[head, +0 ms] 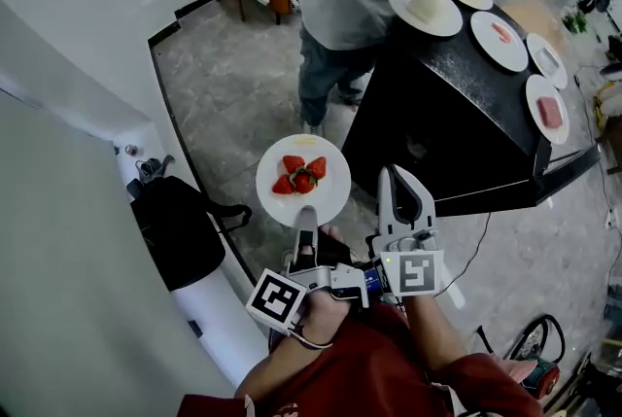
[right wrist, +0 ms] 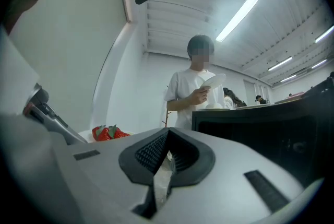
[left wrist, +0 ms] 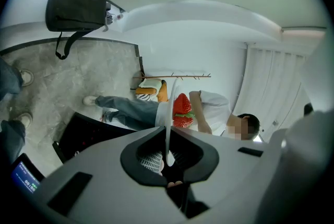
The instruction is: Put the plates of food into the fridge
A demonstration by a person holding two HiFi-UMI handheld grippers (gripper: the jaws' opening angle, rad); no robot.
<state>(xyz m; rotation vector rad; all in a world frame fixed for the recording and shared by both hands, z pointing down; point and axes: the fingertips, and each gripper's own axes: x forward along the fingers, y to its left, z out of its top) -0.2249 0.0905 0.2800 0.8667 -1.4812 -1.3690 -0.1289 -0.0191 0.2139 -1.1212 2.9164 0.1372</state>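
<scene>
In the head view, the plate with 3 or so strawberries is held out level above the stone floor, between the black table on the right and a white curved body on the left. That body may be the fridge, though we cannot tell. The left gripper has the plate by its near rim. The right gripper rides just beside it with nothing in it. A few more plates of food wait on the table, and a person beyond it lifts 1 more.

We judge the plate stiff, smooth and breakable. With only a narrow rim to pinch, it could slip or tip, and the loose berries would roll if it tilts. The rim is the only sensible place to take it, held firmly and level. The spare gripper could steady the far edge.

In the left gripper view, the plate shows edge-on as a thin white line running between the pads. The jaws are drawn almost together and clamped on that rim, with the strawberries just past them.

In the right gripper view, the right gripper has its jaws brought together, leaving only a slit between the pads and nothing in it. The strawberries show low on the left.
</scene>
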